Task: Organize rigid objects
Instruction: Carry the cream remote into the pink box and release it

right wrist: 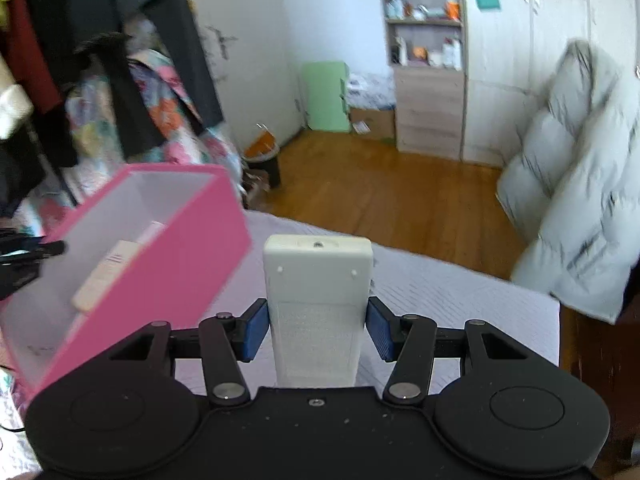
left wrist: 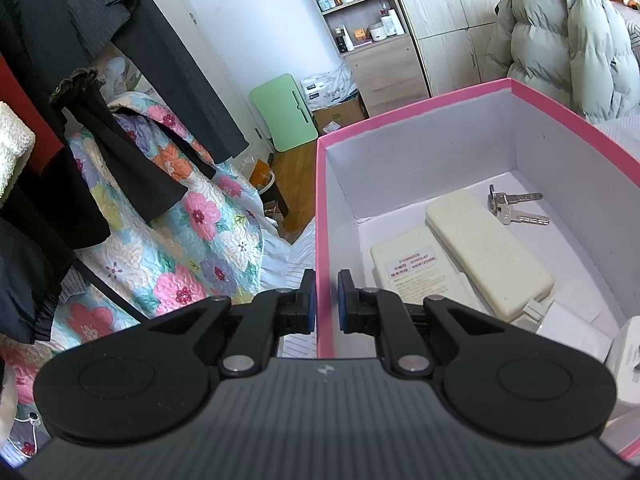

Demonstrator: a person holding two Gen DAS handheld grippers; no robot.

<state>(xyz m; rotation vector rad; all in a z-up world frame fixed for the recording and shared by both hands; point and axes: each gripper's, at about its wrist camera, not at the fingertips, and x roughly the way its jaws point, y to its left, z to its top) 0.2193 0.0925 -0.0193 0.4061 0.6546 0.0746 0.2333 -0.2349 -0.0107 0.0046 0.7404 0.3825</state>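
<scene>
A pink box [left wrist: 420, 102] with white inner walls stands on the bed. Inside it lie two cream remotes, one long [left wrist: 488, 256] and one with a label [left wrist: 408, 264], beside a bunch of keys [left wrist: 514, 208] and a white plug block [left wrist: 628, 356]. My left gripper [left wrist: 325, 280] is shut on the box's left wall, one pad on each side of it. In the right wrist view the box [right wrist: 172, 248] is to the left. My right gripper [right wrist: 317, 312] is shut on a white remote [right wrist: 316, 280], back side up, held above the bed.
A striped bed sheet [right wrist: 460, 304] lies under the right gripper. A padded pale jacket [right wrist: 580, 200] hangs at the right. A floral quilt [left wrist: 180, 248] and dark hanging clothes [left wrist: 60, 40] are at the left. Beyond the bed are the wood floor [right wrist: 400, 184] and shelves [right wrist: 424, 20].
</scene>
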